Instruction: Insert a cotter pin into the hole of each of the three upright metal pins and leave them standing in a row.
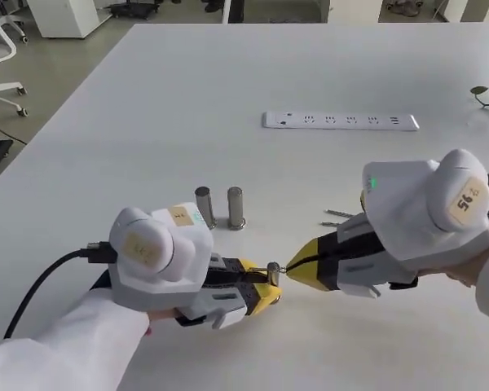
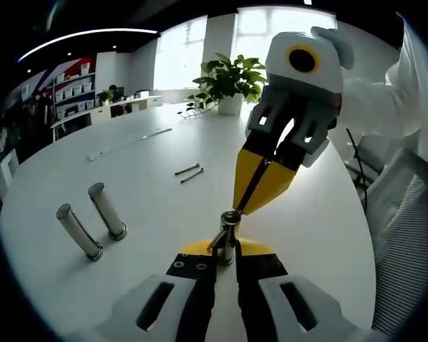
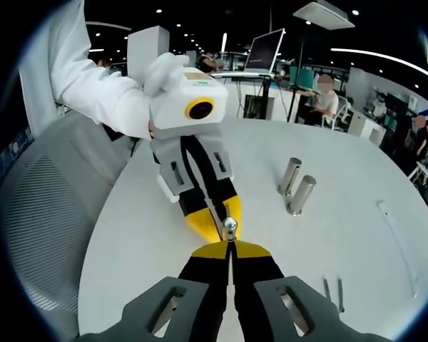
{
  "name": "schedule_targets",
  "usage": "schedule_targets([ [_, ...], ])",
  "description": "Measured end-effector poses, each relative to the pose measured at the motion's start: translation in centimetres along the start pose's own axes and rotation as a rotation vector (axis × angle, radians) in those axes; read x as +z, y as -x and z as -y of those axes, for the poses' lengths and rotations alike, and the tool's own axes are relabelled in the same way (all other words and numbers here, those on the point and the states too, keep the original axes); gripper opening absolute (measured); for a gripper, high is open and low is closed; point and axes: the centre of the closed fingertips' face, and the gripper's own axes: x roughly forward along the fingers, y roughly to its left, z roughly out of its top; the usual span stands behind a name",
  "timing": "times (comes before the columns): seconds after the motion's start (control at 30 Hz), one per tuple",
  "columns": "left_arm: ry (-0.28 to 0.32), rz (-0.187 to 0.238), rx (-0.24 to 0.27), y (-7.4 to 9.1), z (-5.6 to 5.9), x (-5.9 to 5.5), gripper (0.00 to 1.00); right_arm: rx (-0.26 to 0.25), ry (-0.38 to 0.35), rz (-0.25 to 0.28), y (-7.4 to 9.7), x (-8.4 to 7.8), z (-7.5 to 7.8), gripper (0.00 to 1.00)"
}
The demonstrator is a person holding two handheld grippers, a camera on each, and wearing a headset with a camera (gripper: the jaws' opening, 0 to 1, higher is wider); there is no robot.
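Here your left tongs (image 1: 263, 287) are pressed onto a metal pin (image 1: 272, 272), holding it close to the counter (image 1: 147, 106). They grip it low on its body, and I judge that is to leave the top end, where the hole should be, free for the incoming part. Your right tongs (image 1: 297, 272) are pinched on a thin cotter pin (image 2: 251, 192), whose tip sits right at the metal pin's head. Whether it has entered the hole, I cannot tell. The two tools meet nose to nose, which lets you sight the cotter pin straight along the hole.

The two other metal pins (image 1: 235, 208) stand upright side by side beyond your left hand, near each other but apart. There they are out of the way and already form the start of the row. Two spare cotter pins (image 1: 339, 213) lie on the counter just beyond your right hand, handy for those two. By the look of it, this is the first of three insertions.
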Motion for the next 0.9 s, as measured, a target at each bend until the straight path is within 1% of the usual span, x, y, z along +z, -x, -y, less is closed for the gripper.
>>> schedule_targets([
  [0.1, 0.008, 0.006, 0.005, 0.0, 0.0, 0.1, 0.1, -0.001, -0.005, -0.002, 0.0, -0.1, -0.1, 0.0],
  [0.2, 0.013, 0.009, 0.016, 0.4, -0.3, 0.1, 0.17, -0.01, -0.013, 0.0, 0.1, -0.2, -0.1, 0.01],
  [0.23, 0.019, 0.011, 0.017, 0.6, -0.4, 0.1, 0.2, -0.013, -0.016, 0.003, 0.2, -0.1, -0.1, 0.01],
  [0.3, 0.027, -0.007, 0.011, 1.1, -0.4, -0.2, 0.25, -0.019, -0.028, 0.008, 0.3, -0.1, -0.1, 0.03],
  [0.37, 0.032, -0.013, 0.011, 1.7, -0.4, -0.5, 0.33, -0.022, -0.048, 0.015, 0.3, -0.1, -0.2, 0.06],
  [0.43, 0.044, -0.018, 0.019, 2.5, -0.6, -0.9, 0.42, -0.023, -0.07, 0.032, 0.3, 0.0, -0.3, 0.1],
  [0.47, 0.051, -0.016, 0.013, 3.0, -0.6, -1.0, 0.45, -0.027, -0.078, 0.04, 0.2, 0.0, -0.3, 0.11],
  [0.5, 0.061, -0.01, 0.005, 3.4, -0.4, -1.1, 0.47, -0.028, -0.083, 0.045, 0.2, 0.1, -0.4, 0.12],
  [0.57, 0.107, 0.021, -0.013, 4.2, 0.0, -0.9, 0.53, -0.027, -0.102, 0.058, 0.0, 0.1, -0.6, 0.14],
  [0.6, 0.137, 0.043, -0.029, 4.4, 0.3, -0.7, 0.58, -0.027, -0.105, 0.062, -0.1, 0.1, -0.6, 0.14],
  [0.63, 0.166, 0.063, -0.057, 5.0, 0.8, -0.5, 0.66, -0.024, -0.116, 0.069, -0.1, 0.1, -0.8, 0.15],
  [0.67, 0.17, 0.073, -0.066, 5.4, 1.0, -0.4, 0.71, -0.023, -0.119, 0.071, -0.2, 0.1, -0.8, 0.15],
  [0.73, 0.161, 0.075, -0.056, 6.2, 1.1, -0.6, 0.81, -0.029, -0.134, 0.078, -0.4, 0.1, -0.9, 0.16],
  [0.8, 0.162, 0.074, -0.041, 6.9, 1.0, -0.7, 0.87, -0.032, -0.16, 0.087, -0.6, -0.1, -0.9, 0.19],
  [0.83, 0.172, 0.062, -0.023, 7.3, 0.8, -1.0, 0.91, -0.03, -0.176, 0.085, -0.7, -0.2, -1.0, 0.2],
  [0.87, 0.2, 0.041, 0.013, 7.6, 0.3, -1.5, 0.98, -0.033, -0.18, 0.086, -0.7, -0.3, -1.0, 0.22],
  [0.9, 0.2, 0.029, 0.055, 8.2, -0.4, -2.0, 0.98, -0.042, -0.187, 0.094, -0.8, -0.4, -0.9, 0.23],
])
